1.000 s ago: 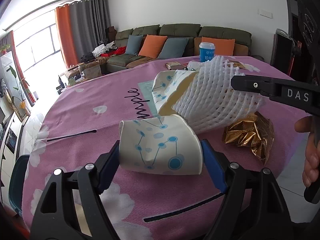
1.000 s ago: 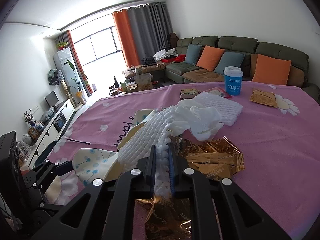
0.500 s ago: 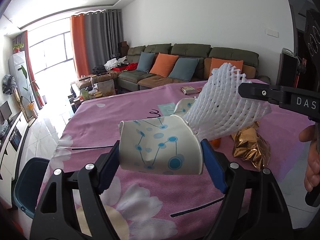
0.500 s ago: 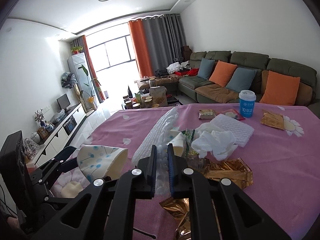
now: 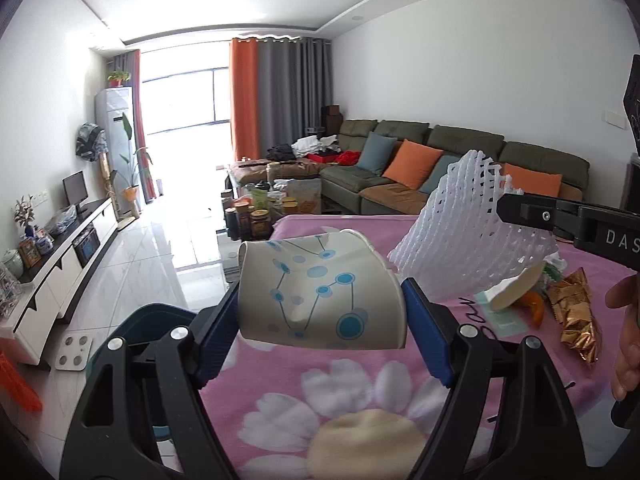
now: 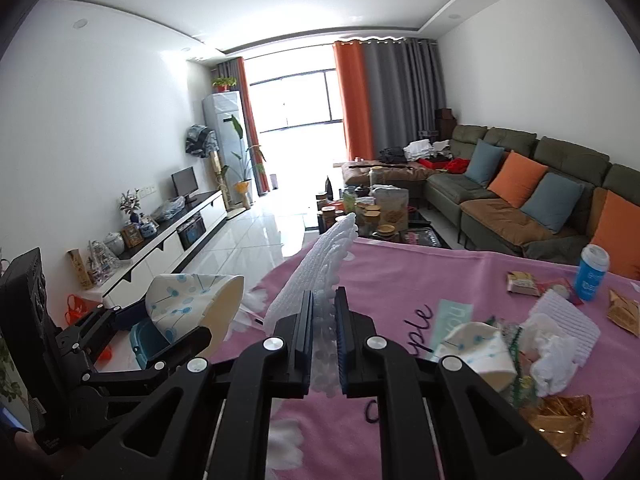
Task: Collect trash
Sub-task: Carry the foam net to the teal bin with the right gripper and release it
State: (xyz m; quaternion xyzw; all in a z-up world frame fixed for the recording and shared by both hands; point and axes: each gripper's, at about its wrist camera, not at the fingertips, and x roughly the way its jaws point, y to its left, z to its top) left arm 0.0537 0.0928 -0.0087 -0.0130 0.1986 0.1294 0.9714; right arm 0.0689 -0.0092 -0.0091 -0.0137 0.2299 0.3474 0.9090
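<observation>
My left gripper (image 5: 322, 312) is shut on a crushed white paper cup with blue dots (image 5: 320, 300), held sideways above the table's near edge. The same cup (image 6: 192, 304) shows at the left of the right wrist view. My right gripper (image 6: 323, 312) is shut on a white foam fruit net (image 6: 320, 264), which sticks up and forward from the jaws. That net (image 5: 464, 236) hangs in the air just right of the cup. Below and left of the cup, a dark teal bin (image 5: 148, 320) stands on the floor beside the table.
On the pink flowered tablecloth (image 6: 400, 280) lie another crushed paper cup (image 6: 480, 352), crumpled white tissue (image 6: 556, 356), a flat foam pad (image 6: 564, 316), gold wrappers (image 6: 560, 420) and a blue cup (image 6: 592, 272). A sofa, a crowded coffee table and a TV cabinet stand beyond.
Both grippers rose and swung left away from the trash pile, carrying the cup and the foam net to the table's edge. The teal bin has come into view below.
</observation>
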